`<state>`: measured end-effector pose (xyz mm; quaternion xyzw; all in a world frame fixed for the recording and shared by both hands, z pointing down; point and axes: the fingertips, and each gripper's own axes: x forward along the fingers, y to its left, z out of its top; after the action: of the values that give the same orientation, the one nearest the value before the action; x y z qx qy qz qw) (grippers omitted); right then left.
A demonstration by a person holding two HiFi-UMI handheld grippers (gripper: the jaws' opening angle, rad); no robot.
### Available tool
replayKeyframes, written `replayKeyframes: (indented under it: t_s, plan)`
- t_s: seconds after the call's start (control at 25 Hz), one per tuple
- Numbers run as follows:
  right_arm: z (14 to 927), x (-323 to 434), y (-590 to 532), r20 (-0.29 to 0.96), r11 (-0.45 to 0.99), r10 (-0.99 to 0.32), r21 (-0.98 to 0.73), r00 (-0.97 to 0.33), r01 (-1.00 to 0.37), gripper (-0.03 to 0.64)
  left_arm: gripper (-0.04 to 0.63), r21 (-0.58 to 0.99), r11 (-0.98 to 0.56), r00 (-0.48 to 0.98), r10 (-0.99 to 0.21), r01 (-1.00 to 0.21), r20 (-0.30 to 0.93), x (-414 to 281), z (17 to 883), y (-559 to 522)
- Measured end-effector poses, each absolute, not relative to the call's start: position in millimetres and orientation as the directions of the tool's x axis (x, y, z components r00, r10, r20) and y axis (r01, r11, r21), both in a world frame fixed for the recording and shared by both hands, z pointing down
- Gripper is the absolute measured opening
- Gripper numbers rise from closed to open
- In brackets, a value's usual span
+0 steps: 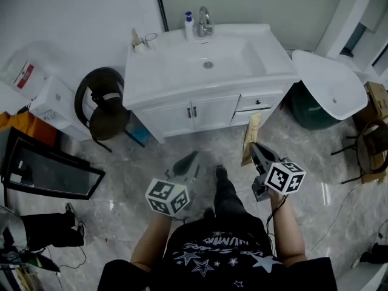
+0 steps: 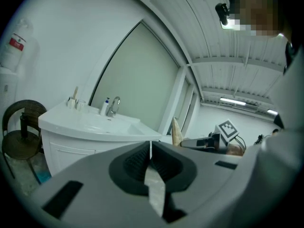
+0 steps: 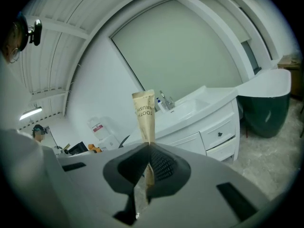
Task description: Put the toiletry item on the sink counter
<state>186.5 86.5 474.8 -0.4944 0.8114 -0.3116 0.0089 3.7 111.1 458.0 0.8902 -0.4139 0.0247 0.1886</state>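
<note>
Nearest is the person's black shirt [image 1: 221, 253] with its pale star print, and both forearms reach forward from it over the marble floor [image 1: 151, 156]. Each hand carries a gripper with a marker cube at its back.

The left gripper [image 1: 193, 156] has its jaws pressed together at the tips with nothing between them. Only a sliver of floor shows through the gap lower down in its own view.

The right gripper [image 3: 149, 145] is clamped on a tan paper toothbrush packet [image 3: 145, 115]. The packet stands up past the jaw tips, printed side showing. In the head view it hangs in the air in front of the lower right corner of the white cabinet [image 1: 200, 114], well apart from the counter top.

Beyond the cabinet doors and drawers lies the white sink counter [image 1: 151, 71], with a basin sunk in its middle. At its back edge stand a faucet [image 1: 205, 22] and, just beside it on the left, a small soap bottle [image 1: 188, 25]. A cup [image 1: 151, 39] sits at the counter's back left corner. A dark round-backed chair [image 1: 104, 105] stands left of the cabinet, against the white wall.
</note>
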Motion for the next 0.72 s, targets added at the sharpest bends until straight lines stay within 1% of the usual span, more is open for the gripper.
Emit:
replayKeyframes:
  t_s: [0.32, 0.72]
  plan:
    - [487.3, 157.1, -12.8, 0.291, 0.412, -0.73, -0.535, -0.618, -0.738, 0.017, 0.025, 0.302, -0.488, 0.562, -0.789, -0.819, 0.248, -16.0, 472.8, 39.3]
    - [468.4, 142.4, -149.6, 0.262, 0.495, -0.663, -0.548, -0.701, -0.674, 0.017, 0.025, 0.279, -0.393, 0.462, -0.85, -0.876, 0.254, -22.9, 457.6, -69.3]
